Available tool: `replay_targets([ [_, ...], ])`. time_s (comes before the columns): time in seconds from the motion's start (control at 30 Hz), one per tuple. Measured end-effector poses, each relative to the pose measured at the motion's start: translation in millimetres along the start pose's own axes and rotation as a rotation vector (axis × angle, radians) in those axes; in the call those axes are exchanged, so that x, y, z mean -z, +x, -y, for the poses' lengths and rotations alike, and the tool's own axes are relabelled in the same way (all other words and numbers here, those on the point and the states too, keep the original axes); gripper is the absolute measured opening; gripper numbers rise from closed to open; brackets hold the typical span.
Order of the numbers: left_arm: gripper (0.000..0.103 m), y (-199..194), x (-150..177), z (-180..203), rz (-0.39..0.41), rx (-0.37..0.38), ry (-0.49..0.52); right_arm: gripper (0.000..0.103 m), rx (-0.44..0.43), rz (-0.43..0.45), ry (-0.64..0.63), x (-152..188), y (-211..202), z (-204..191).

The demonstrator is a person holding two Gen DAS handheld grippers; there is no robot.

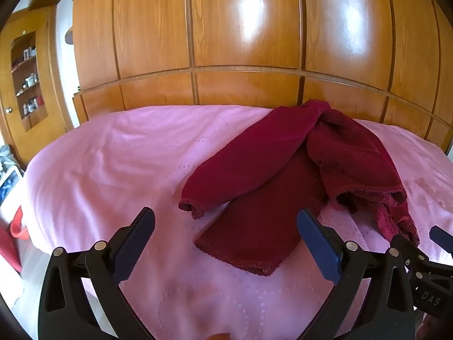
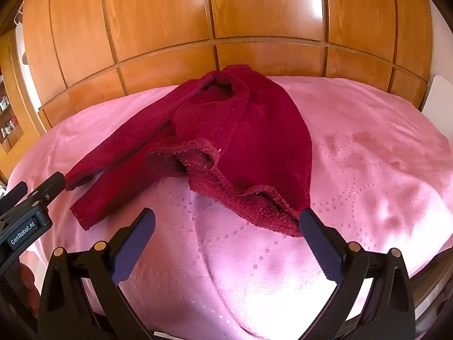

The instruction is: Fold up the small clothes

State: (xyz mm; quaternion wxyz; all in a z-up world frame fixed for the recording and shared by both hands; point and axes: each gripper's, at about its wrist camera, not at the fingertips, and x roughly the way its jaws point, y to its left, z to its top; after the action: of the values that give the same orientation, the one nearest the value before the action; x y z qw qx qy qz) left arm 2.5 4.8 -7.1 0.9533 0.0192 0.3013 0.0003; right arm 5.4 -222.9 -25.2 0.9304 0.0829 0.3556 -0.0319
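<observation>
A dark red knitted sweater (image 1: 286, 175) (image 2: 226, 141) lies crumpled at centre frame, neck toward the top. Its two sleeves run down toward the lower left, one crossing over the other; the hem gapes open.

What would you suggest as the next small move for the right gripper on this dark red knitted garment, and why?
Probably ease the right gripper forward and close it on the bunched hem of the dark red knitted garment. Both grippers are open and empty, the left gripper faces a flat sleeve, and the hem lies rumpled on the pink bedspread, so it needs pulling straight first.
</observation>
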Motion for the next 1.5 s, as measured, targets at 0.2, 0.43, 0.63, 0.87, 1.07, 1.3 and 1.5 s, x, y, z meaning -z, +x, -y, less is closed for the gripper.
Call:
replay_targets([
  [0.2, 0.1, 1.5, 2.1, -1.9, 0.009, -0.008, -0.004, 0.101, -0.017, -0.003, 0.0, 0.2, -1.2, 0.1],
  [0.43, 0.099, -3.3, 1.0, 1.2, 0.014, -0.012, -0.005, 0.101, -0.024, -0.005, -0.001, -0.5, -1.2, -0.3],
  [0.63, 0.1, -3.6, 1.4, 2.1, 0.009, -0.011, -0.006, 0.101, -0.029, -0.015, -0.001, -0.5, 0.4, -0.7],
  [0.87, 0.1, -3.1, -0.5, 2.8, 0.003, -0.007, -0.003, 0.101, -0.046, -0.018, -0.008, -0.2, 0.8, -1.5],
  [1.07, 0.099, -1.8, -2.5, 2.2, -0.002, -0.007, -0.006, 0.101, -0.065, -0.022, -0.008, 1.1, 1.2, -2.1],
  [1.3, 0.1, -1.0, -4.1, 2.1, -0.002, -0.007, -0.006, 0.101, -0.076, -0.016, -0.014, 1.8, -0.7, -3.8],
  [1.5, 0.1, -0.8, -3.6, 2.3, -0.005, -0.007, -0.006, 0.101, -0.082, -0.021, -0.025, 2.0, -0.2, -6.1],
])
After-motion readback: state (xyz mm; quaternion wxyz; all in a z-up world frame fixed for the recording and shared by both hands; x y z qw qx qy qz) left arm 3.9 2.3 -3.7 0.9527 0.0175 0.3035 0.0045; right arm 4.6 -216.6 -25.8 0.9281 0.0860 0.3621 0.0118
